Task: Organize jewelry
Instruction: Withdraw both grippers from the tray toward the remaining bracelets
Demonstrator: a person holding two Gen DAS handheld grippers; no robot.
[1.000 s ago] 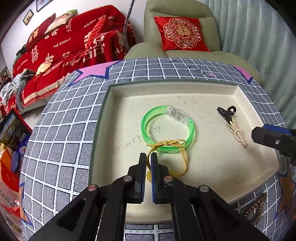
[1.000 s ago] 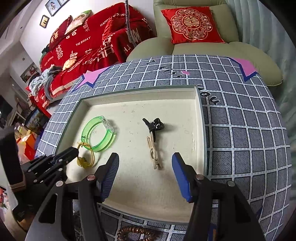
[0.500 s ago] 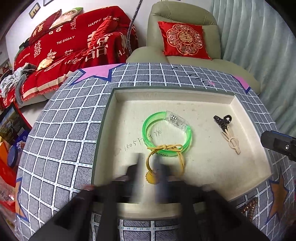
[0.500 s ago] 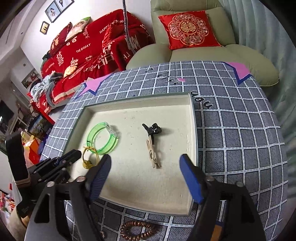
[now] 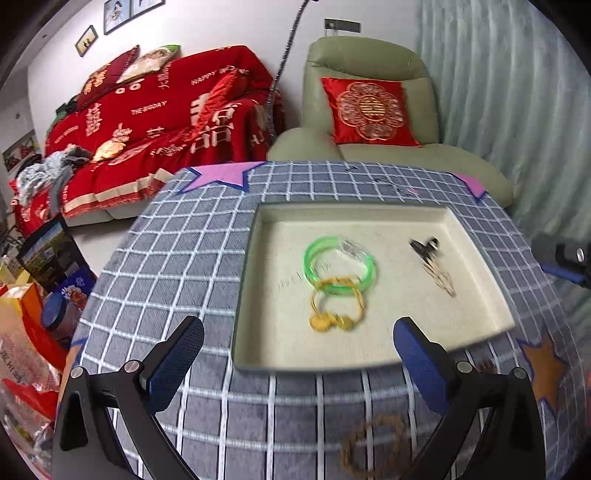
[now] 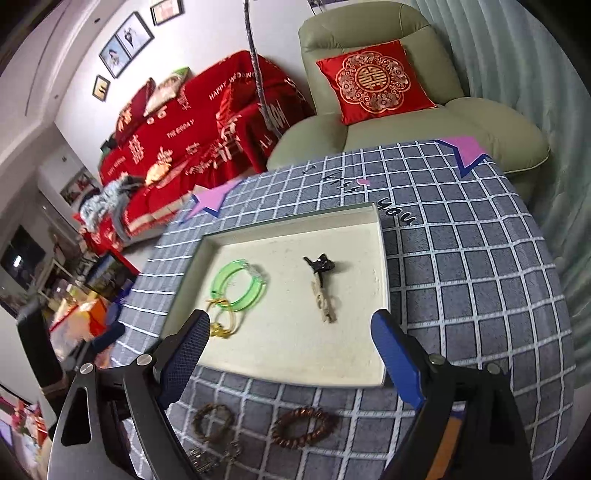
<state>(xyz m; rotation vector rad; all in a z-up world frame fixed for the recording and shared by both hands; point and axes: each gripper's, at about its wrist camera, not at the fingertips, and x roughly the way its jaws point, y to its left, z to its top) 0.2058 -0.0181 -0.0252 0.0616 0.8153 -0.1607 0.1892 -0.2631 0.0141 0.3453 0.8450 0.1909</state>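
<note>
A cream tray on the checked cloth holds a green bangle, a yellow cord bracelet lying partly over the bangle's near edge, and a black clip with a beige hairpin. My left gripper hangs above the tray's near rim, its jaws opening wide with nothing between them. My right gripper is also over the near rim, jaws opening, empty. Its tip shows at the left view's right edge.
On the cloth in front of the tray lie two brown bead bracelets and a metal chain piece; one bead bracelet shows blurred in the left wrist view. Behind the table stand a green armchair and a red-covered sofa.
My left gripper let go of the yellow cord bracelet, opened wide and pulled back and up from the tray. My right gripper opened wider and drew back too, bringing the bead bracelets into view.
</note>
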